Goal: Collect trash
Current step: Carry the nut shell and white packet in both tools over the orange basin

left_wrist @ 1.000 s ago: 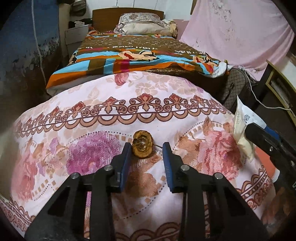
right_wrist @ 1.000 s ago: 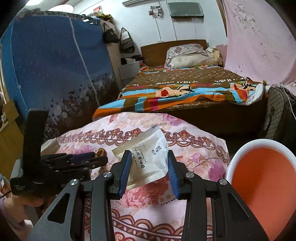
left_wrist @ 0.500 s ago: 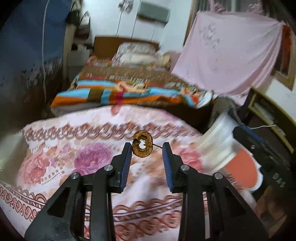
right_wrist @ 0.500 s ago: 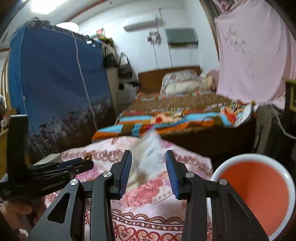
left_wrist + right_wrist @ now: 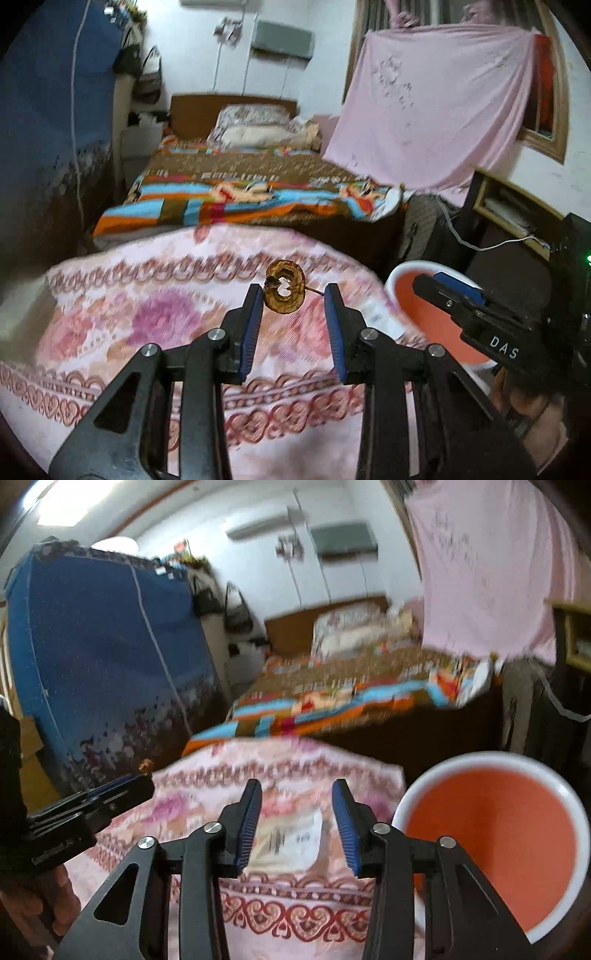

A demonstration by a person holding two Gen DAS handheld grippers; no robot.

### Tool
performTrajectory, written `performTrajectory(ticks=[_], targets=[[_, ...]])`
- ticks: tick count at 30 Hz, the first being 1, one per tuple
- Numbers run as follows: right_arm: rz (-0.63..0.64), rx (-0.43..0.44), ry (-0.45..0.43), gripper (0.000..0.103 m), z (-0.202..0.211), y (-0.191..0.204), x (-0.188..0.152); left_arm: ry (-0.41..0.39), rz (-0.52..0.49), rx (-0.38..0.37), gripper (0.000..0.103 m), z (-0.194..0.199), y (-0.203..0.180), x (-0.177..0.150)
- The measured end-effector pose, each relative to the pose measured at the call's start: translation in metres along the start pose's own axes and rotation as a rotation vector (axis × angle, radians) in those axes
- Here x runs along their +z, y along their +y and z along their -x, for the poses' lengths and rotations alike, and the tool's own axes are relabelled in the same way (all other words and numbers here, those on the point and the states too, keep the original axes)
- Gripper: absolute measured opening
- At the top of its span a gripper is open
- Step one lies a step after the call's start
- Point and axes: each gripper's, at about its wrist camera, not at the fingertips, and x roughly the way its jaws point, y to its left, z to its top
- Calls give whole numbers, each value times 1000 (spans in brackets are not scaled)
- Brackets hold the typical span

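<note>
Two items: brown ring-shaped scrap (image 5: pixel 285 291) stuck at left gripper (image 5: pixel 291 301) fingertips, grip uncertain; white packet (image 5: pixel 291 840) lying on quilt (image 5: pixel 258 919) beneath parted right gripper (image 5: pixel 297 812) fingers, beside orange basin (image 5: pixel 495 834), likely dropped short

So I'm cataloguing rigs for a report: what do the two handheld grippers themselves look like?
Both the left gripper and right gripper have matte black frames with triangular cut-outs, silver pivot bolts and ribbed blue pads inside each finger. White lettering "DAS" marks the right one's side. Bare hands hold them; no sleeves or gripper cables are visible.
</note>
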Motion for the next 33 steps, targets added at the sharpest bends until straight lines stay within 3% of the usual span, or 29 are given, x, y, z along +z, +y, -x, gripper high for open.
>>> performTrajectory(ticks=[6, 13, 17, 23, 27, 33], targets=[[25, -17, 168, 50, -32, 11, -6, 94, 40, 51, 18, -12, 21, -12], [131, -61, 338, 52, -65, 34, -21, 136, 83, 53, 18, -18, 31, -21], [179, -94, 365, 55, -70, 40, -25, 139, 78, 51, 18, -18, 32, -22], [147, -109, 356, 51, -66, 33, -24, 131, 54, 48, 18, -15, 27, -21], [143, -144, 356, 61, -66, 32, -25, 135, 62, 46, 18, -14, 29, -22], [117, -121, 359, 61, -67, 27, -24, 142, 72, 43, 18, -15, 31, -24]])
